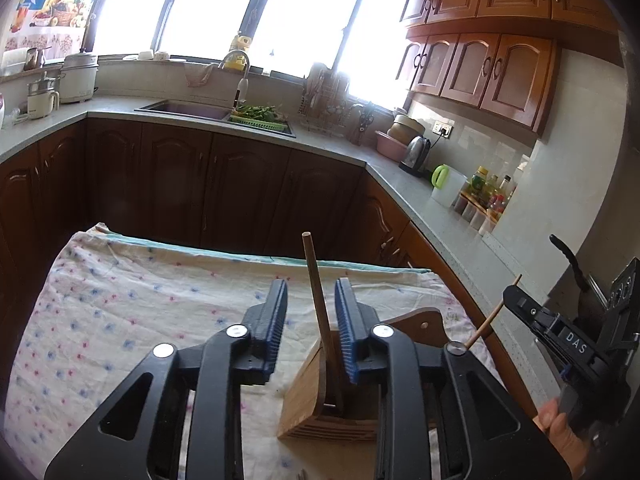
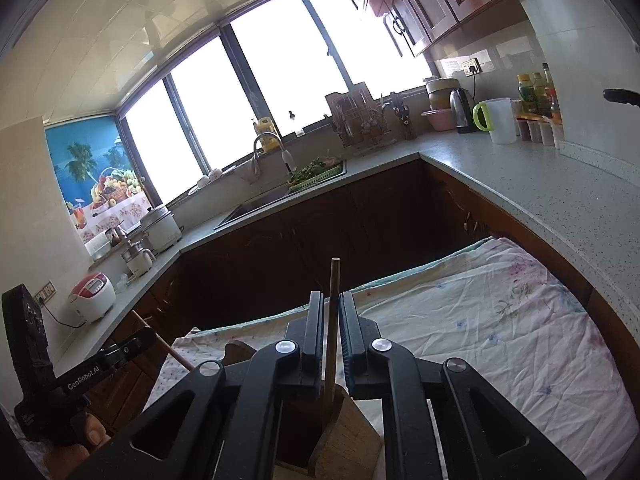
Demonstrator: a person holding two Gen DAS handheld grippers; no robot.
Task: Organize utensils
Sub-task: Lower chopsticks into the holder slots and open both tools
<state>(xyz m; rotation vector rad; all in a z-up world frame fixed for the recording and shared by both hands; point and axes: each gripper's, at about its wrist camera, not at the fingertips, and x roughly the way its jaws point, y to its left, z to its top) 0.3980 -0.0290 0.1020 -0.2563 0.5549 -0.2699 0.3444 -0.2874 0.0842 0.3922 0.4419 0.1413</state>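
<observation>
A wooden utensil holder point(image 1: 304, 416) stands on the table's floral cloth point(image 1: 120, 300). In the left wrist view a wooden chopstick point(image 1: 314, 280) stands upright in it between the fingers of my left gripper point(image 1: 311, 286), which is open; the stick leans near the right finger. My right gripper point(image 1: 516, 298) shows at the right edge with a second chopstick point(image 1: 490, 320). In the right wrist view that second chopstick point(image 2: 333, 304) stands in the holder point(image 2: 344, 432) between the jaws of my right gripper point(image 2: 331, 296), narrowly open, with a slit on the stick's left. My left gripper point(image 2: 140, 340) shows at the lower left.
Dark cabinets and a grey L-shaped counter point(image 1: 452, 216) ring the table. On the counter are a sink point(image 1: 184, 110), a basket of greens point(image 1: 260, 116), a kettle point(image 1: 416, 152), a green-handled jug point(image 1: 448, 186), bottles point(image 1: 488, 196) and a rice cooker point(image 2: 92, 292). A person's fingers point(image 1: 560, 428) hold the right gripper.
</observation>
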